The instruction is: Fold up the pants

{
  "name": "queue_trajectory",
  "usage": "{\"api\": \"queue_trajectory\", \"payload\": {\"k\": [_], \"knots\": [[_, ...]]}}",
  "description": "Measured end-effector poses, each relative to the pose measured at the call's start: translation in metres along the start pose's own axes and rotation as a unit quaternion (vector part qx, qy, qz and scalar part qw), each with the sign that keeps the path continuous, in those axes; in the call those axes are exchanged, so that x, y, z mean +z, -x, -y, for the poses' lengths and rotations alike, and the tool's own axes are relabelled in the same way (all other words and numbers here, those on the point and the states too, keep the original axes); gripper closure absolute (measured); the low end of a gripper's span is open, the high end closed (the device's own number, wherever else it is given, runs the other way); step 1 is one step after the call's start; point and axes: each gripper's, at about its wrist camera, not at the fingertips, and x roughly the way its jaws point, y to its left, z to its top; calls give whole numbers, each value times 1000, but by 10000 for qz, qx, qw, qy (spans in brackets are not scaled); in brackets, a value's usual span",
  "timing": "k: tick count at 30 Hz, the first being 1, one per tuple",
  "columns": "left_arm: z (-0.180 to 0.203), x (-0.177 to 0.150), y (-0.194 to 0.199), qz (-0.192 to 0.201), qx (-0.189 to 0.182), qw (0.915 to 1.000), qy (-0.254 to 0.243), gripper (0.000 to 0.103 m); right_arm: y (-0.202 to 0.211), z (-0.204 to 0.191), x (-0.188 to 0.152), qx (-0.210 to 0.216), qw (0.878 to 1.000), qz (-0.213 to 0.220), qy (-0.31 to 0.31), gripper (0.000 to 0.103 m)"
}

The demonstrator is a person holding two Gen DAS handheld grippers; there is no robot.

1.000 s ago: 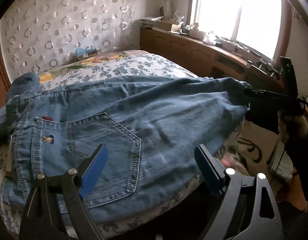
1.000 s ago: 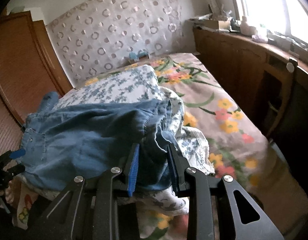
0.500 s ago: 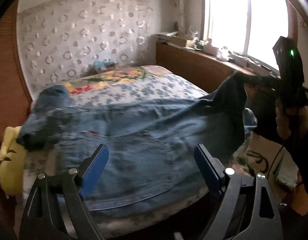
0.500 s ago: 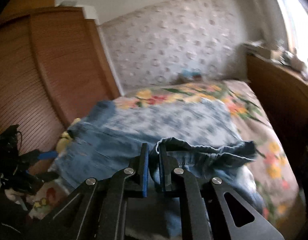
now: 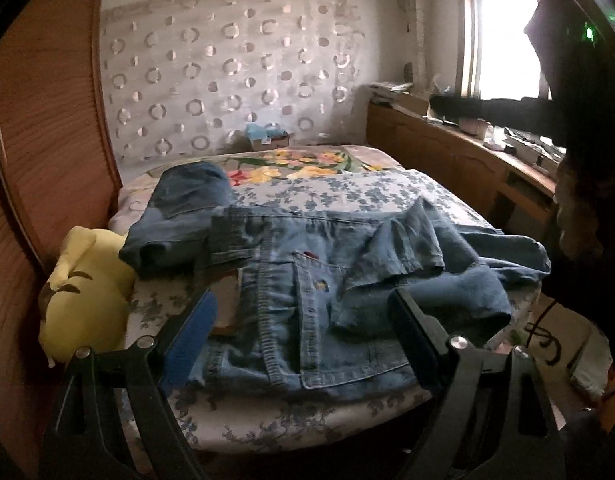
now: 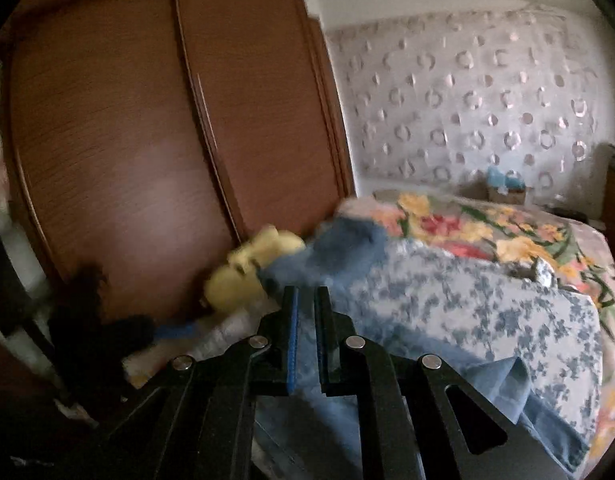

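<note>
Nearest the left wrist camera, the left tool (image 5: pixel 301 334) stands wide apart with nothing between its blue pads; it hovers over the near edge of the bed (image 5: pixel 267 428). Just beyond it lie the jeans (image 5: pixel 327 280), spread on the blue-flowered quilt (image 5: pixel 347 196). Their long axis runs across the bed, left to right in this view: the waistband and back pocket sit toward the left, a folded-over leg end reaches the far left by the yellow plush toy (image 5: pixel 83 296), and the other leg is doubled back over the seat from the right. The right tool is only a dark shape at that view's right edge.

The right wrist view gives what the left one lacks: the right tool (image 6: pixel 305 340), its jaws drawn almost together, with pale denim of the jeans (image 6: pixel 503 392) seemingly pinched between the pads, though blur makes the contact hard to confirm. It also shows the wooden wardrobe (image 6: pixel 147 140) beside the bed, which the left view only edges. Farther back, both views show the circle-patterned wall (image 5: pixel 227 80); only the left view catches the window (image 5: pixel 503 48).
</note>
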Motion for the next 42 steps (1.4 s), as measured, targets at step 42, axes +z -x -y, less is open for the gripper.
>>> {"api": "queue_trajectory", "payload": {"k": [42], "knots": [[41, -17, -133, -862, -377, 9948, -380, 49, -57, 61, -82, -1469, 9712, -1146, -1485, 61]]}}
